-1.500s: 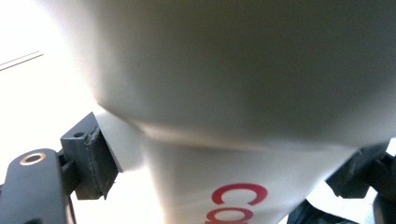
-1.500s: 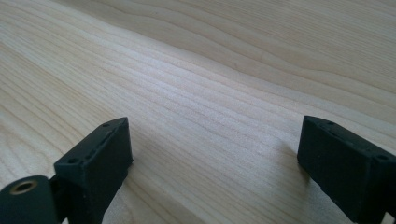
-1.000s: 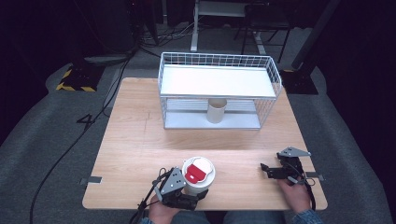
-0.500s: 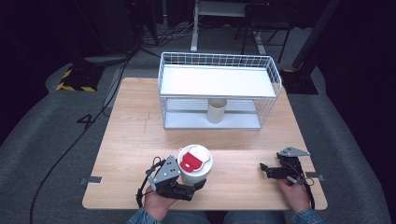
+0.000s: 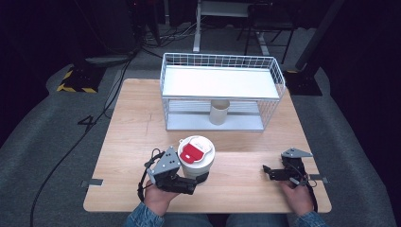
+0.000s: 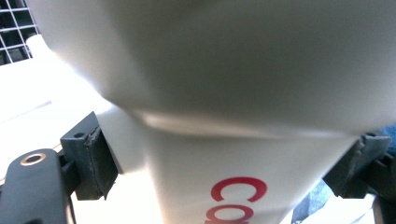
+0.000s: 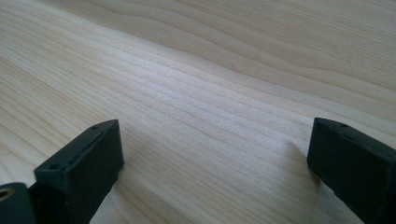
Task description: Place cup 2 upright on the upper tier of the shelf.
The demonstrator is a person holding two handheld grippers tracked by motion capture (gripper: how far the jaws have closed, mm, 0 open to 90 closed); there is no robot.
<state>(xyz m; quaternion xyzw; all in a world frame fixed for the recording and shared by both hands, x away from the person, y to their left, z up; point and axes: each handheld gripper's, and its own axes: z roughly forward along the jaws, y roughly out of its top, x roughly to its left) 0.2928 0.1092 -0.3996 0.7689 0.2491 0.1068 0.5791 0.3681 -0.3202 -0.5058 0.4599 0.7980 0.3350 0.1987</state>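
Observation:
A white paper cup point(image 5: 195, 152) with a white lid and red label sits between the jaws of my left gripper point(image 5: 195, 178) near the table's front edge, left of centre. In the left gripper view the cup point(image 6: 233, 93) is very close, red lettering low on its wall, and both pads point(image 6: 95, 161) of the left gripper point(image 6: 224, 163) press its sides. My right gripper point(image 5: 267, 171) rests low at the front right, jaws pointing left, open. In the right gripper view the right gripper point(image 7: 215, 158) has only bare wood between its jaws.
A white wire rack point(image 5: 222, 80) with a flat white upper shelf stands at the back of the wooden table point(image 5: 132, 123). A small beige cup point(image 5: 219, 112) stands on its lower level. Cables run over the dark floor at the left.
My left gripper has carried the lidded cup away from the front edge, toward the rack and slightly left. The right gripper has stayed in place.

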